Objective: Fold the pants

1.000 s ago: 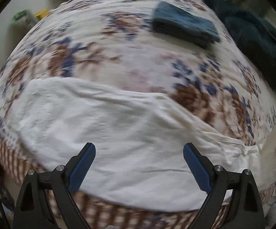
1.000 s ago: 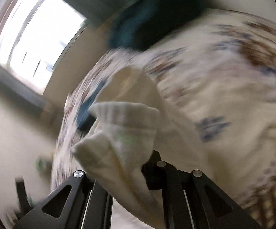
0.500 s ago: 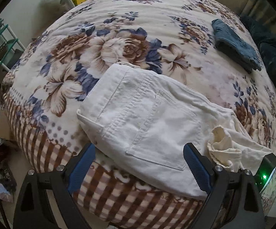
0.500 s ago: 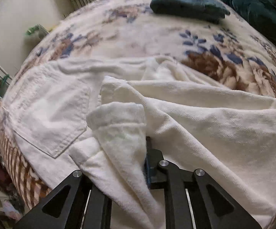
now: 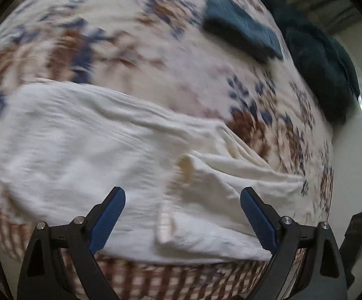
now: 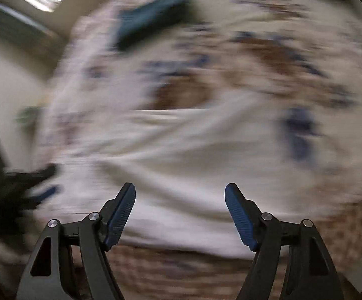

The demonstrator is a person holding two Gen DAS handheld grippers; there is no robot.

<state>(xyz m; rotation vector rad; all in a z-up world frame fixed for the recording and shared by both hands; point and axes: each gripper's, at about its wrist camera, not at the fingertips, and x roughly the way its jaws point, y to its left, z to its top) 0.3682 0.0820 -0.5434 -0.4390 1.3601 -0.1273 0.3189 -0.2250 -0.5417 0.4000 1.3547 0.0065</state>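
White pants (image 5: 85, 150) lie across the near edge of a floral bedspread (image 5: 155, 37), with a folded-over end (image 5: 206, 182) at the right. My left gripper (image 5: 183, 200) is open and empty just above the pants. My right gripper (image 6: 180, 197) is open and empty over the same white pants (image 6: 181, 162); that view is heavily blurred. The left gripper shows as a dark blur at the left of the right wrist view (image 6: 10, 187). The right gripper's black body shows at the far right of the left wrist view (image 5: 358, 227).
A folded blue garment (image 5: 243, 27) lies at the back of the bed, also seen in the right wrist view (image 6: 150, 17). A dark teal pile (image 5: 323, 67) lies at the right edge. The bedspread's checked border (image 5: 155, 275) hangs at the near edge.
My right gripper has let go of the white pant end and opened; the end now lies folded over the pants. Both cameras have swung and are blurred.
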